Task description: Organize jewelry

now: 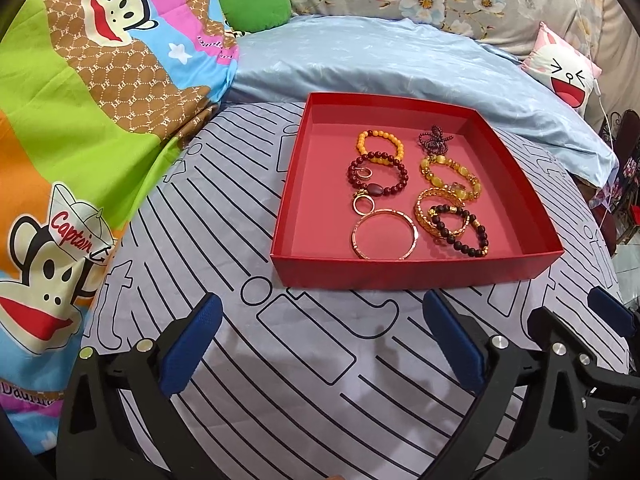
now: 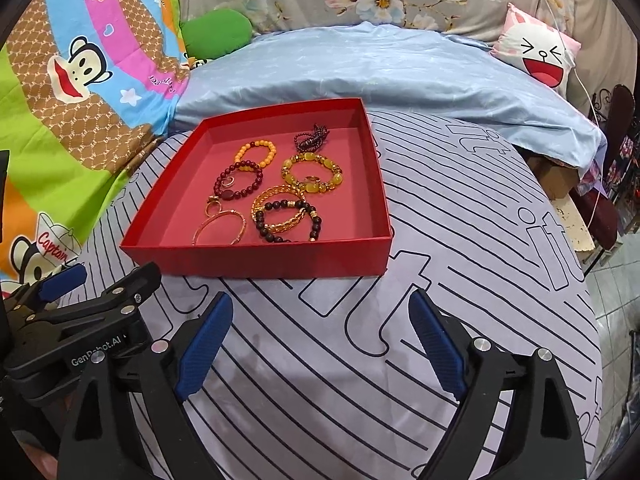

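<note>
A shallow red box [image 1: 416, 270] [image 2: 256, 256] lies on a striped grey cloth. It holds several pieces: an orange bead bracelet [image 1: 379, 145] [image 2: 256, 153], a dark red bead bracelet [image 1: 378, 174] [image 2: 237, 181], a gold bangle [image 1: 385, 234] [image 2: 220, 227], a black bead bracelet [image 1: 460, 229] [image 2: 289, 220], a yellow stone bracelet [image 1: 450, 176] [image 2: 314, 174] and a dark bead string [image 1: 436, 139] [image 2: 312, 136]. My left gripper [image 1: 320, 340] is open and empty, in front of the box. My right gripper [image 2: 320, 338] is open and empty, in front of the box's right corner.
A cartoon monkey blanket [image 1: 80, 120] lies bunched to the left. A light blue quilt [image 1: 400, 60] lies behind the box. A green cushion [image 1: 256, 6] and a laughing-face pillow [image 1: 568, 68] lie further back. The bed edge drops off at the right [image 2: 592, 280].
</note>
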